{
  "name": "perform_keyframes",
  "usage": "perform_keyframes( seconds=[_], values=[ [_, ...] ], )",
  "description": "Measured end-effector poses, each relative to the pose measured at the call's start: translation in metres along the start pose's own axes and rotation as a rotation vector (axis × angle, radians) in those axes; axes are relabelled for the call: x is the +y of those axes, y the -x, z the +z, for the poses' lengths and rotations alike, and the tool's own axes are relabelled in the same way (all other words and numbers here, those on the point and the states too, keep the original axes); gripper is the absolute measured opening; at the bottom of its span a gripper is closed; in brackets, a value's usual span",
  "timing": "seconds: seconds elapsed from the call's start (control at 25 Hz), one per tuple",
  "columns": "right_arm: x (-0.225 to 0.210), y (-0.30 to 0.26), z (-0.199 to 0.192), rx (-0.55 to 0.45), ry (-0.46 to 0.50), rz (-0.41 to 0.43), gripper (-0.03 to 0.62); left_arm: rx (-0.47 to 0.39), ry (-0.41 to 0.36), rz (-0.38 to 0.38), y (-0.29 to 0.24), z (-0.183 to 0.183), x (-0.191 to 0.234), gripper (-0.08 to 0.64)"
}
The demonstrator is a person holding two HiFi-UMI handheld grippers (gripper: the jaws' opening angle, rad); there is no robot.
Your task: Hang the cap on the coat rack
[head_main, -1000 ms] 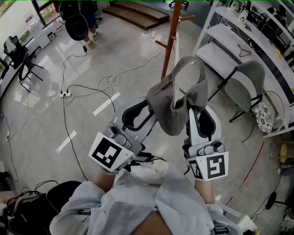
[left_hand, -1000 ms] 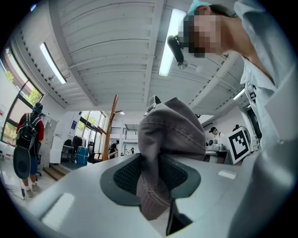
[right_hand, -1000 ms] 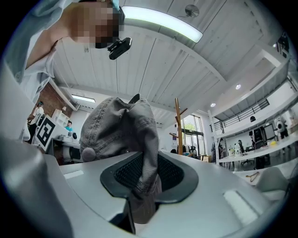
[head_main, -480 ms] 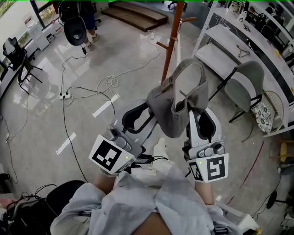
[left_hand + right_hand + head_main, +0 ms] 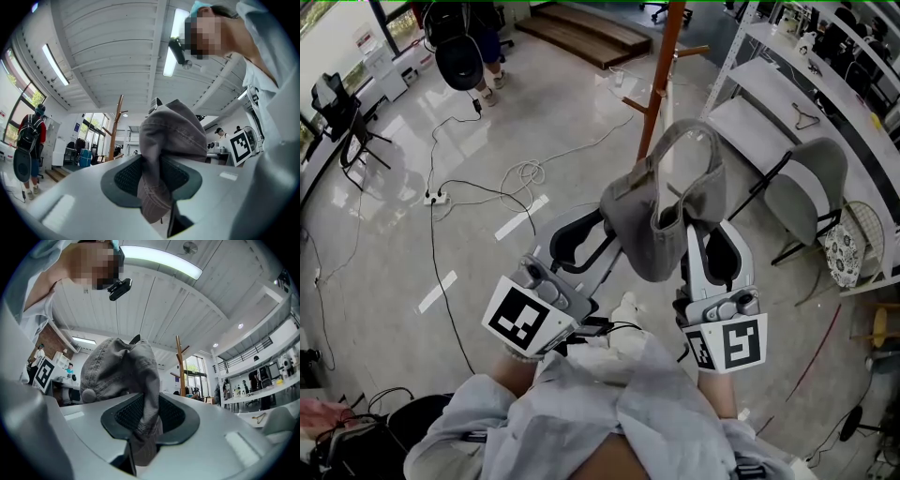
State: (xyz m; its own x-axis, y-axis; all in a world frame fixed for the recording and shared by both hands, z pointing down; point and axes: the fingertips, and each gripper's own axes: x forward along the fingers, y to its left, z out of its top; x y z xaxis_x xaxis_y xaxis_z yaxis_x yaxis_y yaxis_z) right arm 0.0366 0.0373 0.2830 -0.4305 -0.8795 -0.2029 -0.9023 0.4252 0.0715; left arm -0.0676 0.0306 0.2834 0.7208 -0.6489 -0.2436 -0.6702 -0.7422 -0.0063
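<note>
The grey denim cap [image 5: 661, 202] hangs in the air between both tools, exactly as it did a second ago. The left gripper [image 5: 609, 223] pinches a fold of its rim, and the right gripper [image 5: 694, 225] is clamped on the opposite side. What has changed is the surroundings: the orange-brown wooden coat rack [image 5: 661, 84] has drifted slightly right in the head view, and a white shoe [image 5: 625, 307] now shows below the grippers. The person seems to be stepping closer, but the cap is not yet near a peg.
</note>
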Motion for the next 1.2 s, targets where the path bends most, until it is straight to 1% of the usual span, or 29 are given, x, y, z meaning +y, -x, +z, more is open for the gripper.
perform_keyframes(
  seconds=[0.44,0.6,0.72,0.84,1.08,1.2],
  values=[
    [-0.06,-0.056,-0.026,0.015,-0.013,0.045,0.098,0.009,-0.005,0.047,-0.069,-0.028,0.039,0.117],
    [-0.085,-0.076,-0.032,0.014,-0.019,0.053,0.098,0.033,-0.004,0.054,-0.097,-0.036,0.048,0.117],
    [-0.104,-0.089,-0.032,0.009,-0.011,0.065,0.098,-0.005,-0.003,0.07,-0.118,-0.034,0.054,0.118],
    [-0.121,-0.101,-0.033,0.006,-0.01,0.084,0.098,0.01,-0.001,0.081,-0.136,-0.038,0.058,0.117],
    [-0.144,-0.113,-0.032,0.0,-0.001,0.112,0.098,-0.005,-0.012,0.119,-0.162,-0.041,0.065,0.117],
    [-0.152,-0.117,-0.031,-0.004,0.006,0.117,0.098,0.035,-0.007,0.114,-0.169,-0.046,0.062,0.118]
  ],
)
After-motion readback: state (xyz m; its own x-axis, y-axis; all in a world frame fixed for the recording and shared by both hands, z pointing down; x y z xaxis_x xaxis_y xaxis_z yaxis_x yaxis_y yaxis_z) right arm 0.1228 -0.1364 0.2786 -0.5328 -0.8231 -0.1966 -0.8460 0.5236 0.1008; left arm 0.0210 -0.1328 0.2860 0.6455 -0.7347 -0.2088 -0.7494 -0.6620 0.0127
